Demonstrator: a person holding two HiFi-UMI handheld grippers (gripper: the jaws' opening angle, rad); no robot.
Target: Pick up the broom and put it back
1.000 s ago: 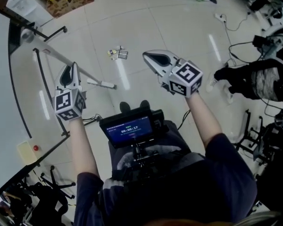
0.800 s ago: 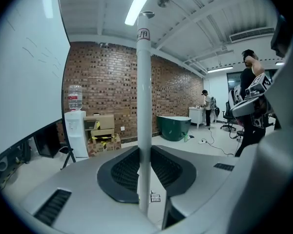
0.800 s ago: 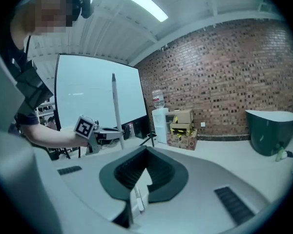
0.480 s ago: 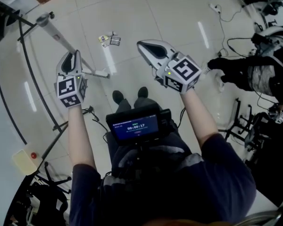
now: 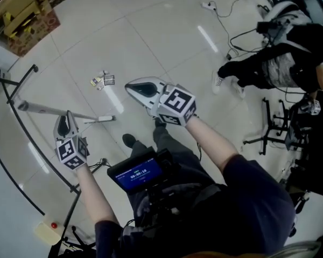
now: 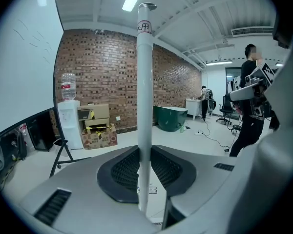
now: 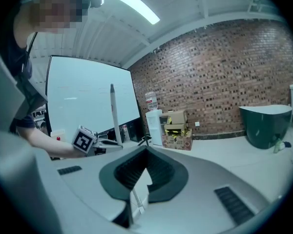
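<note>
The broom's white handle (image 5: 43, 110) runs across the floor at the left of the head view. My left gripper (image 5: 66, 123) is shut on it. In the left gripper view the handle (image 6: 144, 106) stands upright between the dark pads (image 6: 119, 172), which press on it from both sides; the broom's head is hidden. My right gripper (image 5: 134, 87) hovers over the floor at the centre, shut with nothing in it. The right gripper view has the handle (image 7: 115, 116) and the left gripper (image 7: 107, 143) at its left, in front of a whiteboard.
Cardboard boxes (image 5: 21, 15) sit at the far left, small packets (image 5: 102, 80) lie on the tiles, and a black stand leg (image 5: 19, 85) curves along the left. Another person (image 5: 280, 63) and cables (image 5: 220, 15) occupy the right. A green tub (image 6: 170, 117) and a water dispenser (image 6: 68, 116) stand by the brick wall.
Both grippers have come lower and the view has swung left. The left gripper still holds the handle, which now lies flatter across the head view. The right gripper stays shut.
</note>
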